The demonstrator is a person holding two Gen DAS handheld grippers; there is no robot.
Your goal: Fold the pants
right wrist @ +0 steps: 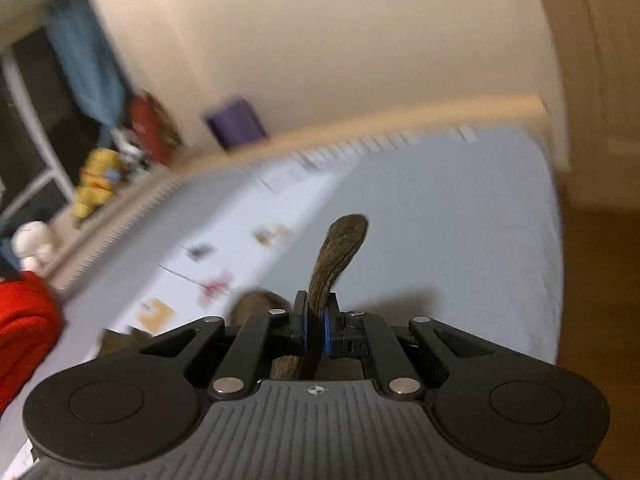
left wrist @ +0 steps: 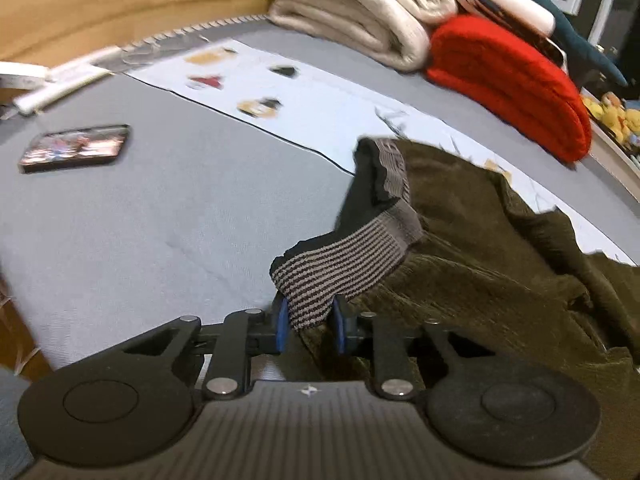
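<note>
We hold the left gripper clamped on the pants' striped waistband; olive pants trail rightward over the bed. Right gripper pinches another edge, cloth standing upward.

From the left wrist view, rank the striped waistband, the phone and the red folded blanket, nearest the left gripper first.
1. Striped waistband: clamped in the left gripper.
2. Phone: far left on the grey sheet.
3. Red folded blanket: back right, beside the cream one.
</note>
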